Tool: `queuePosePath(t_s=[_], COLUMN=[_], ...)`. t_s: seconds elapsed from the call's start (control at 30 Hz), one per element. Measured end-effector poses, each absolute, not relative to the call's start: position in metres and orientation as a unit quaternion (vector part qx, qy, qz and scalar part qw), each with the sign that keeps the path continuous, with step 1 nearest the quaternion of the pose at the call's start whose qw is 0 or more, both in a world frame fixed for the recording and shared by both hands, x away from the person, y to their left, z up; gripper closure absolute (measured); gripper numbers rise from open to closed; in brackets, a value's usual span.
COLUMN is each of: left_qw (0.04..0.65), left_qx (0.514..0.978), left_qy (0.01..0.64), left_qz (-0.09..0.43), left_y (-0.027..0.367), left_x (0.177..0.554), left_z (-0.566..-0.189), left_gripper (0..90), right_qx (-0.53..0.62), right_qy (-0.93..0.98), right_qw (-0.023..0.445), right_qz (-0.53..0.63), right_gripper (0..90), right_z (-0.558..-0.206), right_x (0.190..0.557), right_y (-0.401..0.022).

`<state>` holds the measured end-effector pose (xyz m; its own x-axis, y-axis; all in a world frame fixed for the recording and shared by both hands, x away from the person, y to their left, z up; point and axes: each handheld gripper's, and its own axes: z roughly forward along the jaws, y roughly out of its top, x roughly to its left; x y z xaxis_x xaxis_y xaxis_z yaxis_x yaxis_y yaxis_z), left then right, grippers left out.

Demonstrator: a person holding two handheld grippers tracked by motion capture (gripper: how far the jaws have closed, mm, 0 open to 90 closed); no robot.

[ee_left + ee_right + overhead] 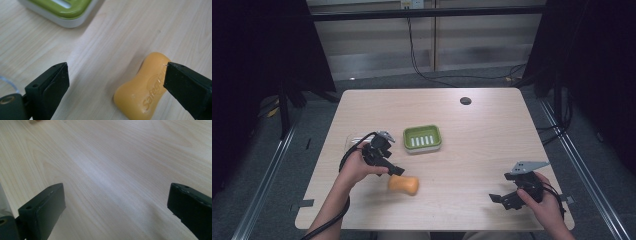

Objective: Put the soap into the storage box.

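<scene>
An orange bar of soap (403,184) lies on the wooden table (472,150), near the front left. In the left gripper view the soap (140,92) bears raised lettering and sits partly behind the right-hand jaw. My left gripper (396,170) hovers just above and left of the soap, jaws wide open with nothing between them; in its own view the left gripper (116,80) frames bare wood. A green soap dish (422,138) on a white base stands mid-table; its corner (62,10) shows at the top. My right gripper (498,198) rests open near the front right, over bare table (110,177).
A small dark round disc (465,100) lies near the table's far edge. A clear thing (351,141) lies behind my left hand. A black cable (349,155) loops from the left gripper. Metal rails run along both sides of the table.
</scene>
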<state>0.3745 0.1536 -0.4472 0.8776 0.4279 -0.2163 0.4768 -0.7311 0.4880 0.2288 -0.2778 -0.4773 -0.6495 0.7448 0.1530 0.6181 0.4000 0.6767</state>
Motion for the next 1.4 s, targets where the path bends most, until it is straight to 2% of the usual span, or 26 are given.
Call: queuePosePath(t_s=[0.03, 0.17, 1.13, 1.4], left_qw=[0.268, 0.257, 0.195, 0.190], left_qx=[0.939, 0.949, 0.973, 0.975], left_qy=[0.209, 0.176, 0.105, 0.094], left_qz=[-0.048, -0.052, -0.059, -0.063], left_y=[0.148, 0.138, 0.123, 0.121], left_x=[0.372, 0.364, 0.351, 0.349], left_z=[-0.447, -0.448, -0.467, -0.472], left_gripper=[7.4, 9.4, 16.7, 25.0], right_qx=[0.411, 0.413, 0.410, 0.410], right_qy=[0.831, 0.830, 0.831, 0.831], right_qw=[0.087, 0.088, 0.087, 0.088], right_qz=[0.365, 0.365, 0.366, 0.366], right_gripper=[1.4, 1.4, 1.4, 1.4], right_z=[-0.477, -0.476, -0.476, -0.476], right_x=[0.228, 0.228, 0.231, 0.231], right_y=[-0.279, -0.279, -0.276, -0.276])
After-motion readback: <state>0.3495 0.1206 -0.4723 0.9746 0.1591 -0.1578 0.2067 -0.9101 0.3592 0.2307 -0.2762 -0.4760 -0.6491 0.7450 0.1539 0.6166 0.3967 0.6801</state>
